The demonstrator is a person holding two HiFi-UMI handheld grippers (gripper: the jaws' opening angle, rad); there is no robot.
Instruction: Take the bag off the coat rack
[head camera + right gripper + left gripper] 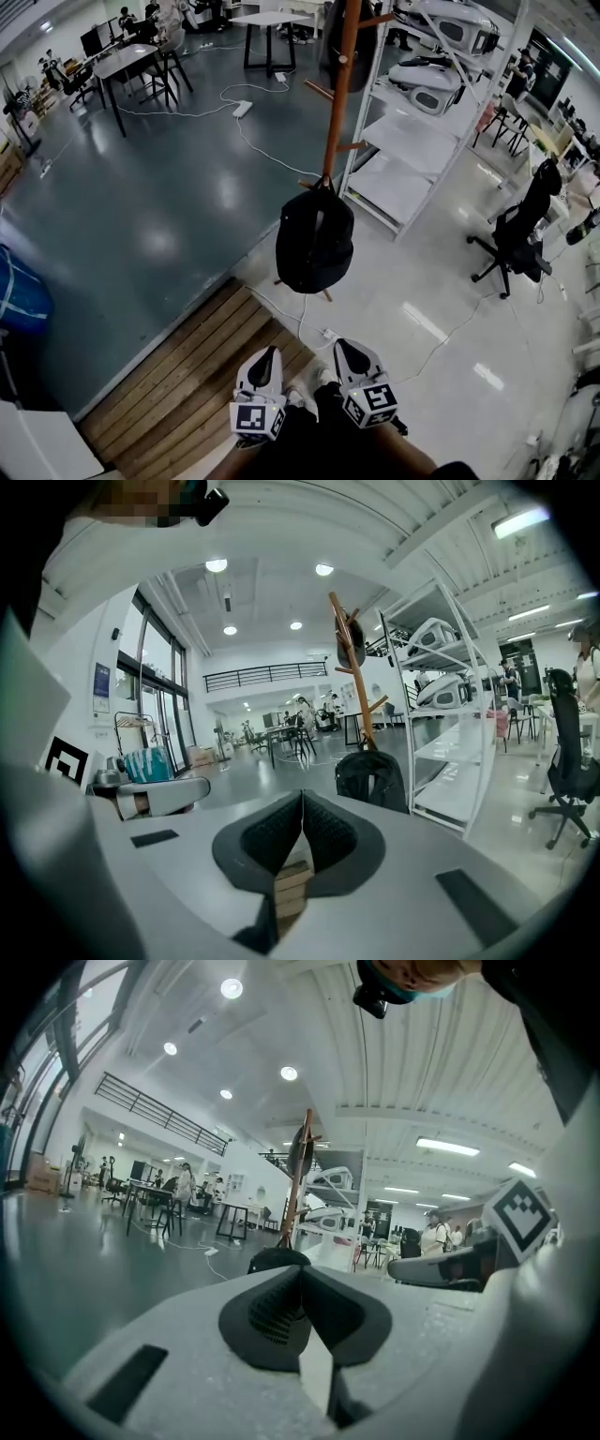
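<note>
A black bag (314,242), rounded like a backpack, hangs from a low peg of a tall orange-brown wooden coat rack (339,84). Its top loop is hooked over the peg and its body dangles just above the floor, close against the pole. The rack stands where dark glossy flooring meets pale flooring, just beside a white shelving unit (412,141). A black office chair (520,234) sits well off to the right, and a white cable (281,159) trails across the floor behind the rack.

At the bottom of the head view, the left gripper (270,356) and right gripper (345,352) are held side by side close to the person's body, above a strip of wooden decking (197,375). They are well apart from the bag. Both have their jaws pressed together with nothing between them. Each gripper's own view shows its dark pads meeting and the bag beyond them.

The task looks not yet begun; the step in hand is the approach. To do it well, both grippers should probably open before they reach the bag. One would pinch the top loop right at the peg and the other steady the bag's body from beside or below. Lifting the loop up and clear of the peg seems safer than pulling outward, which could tip the rack
</note>
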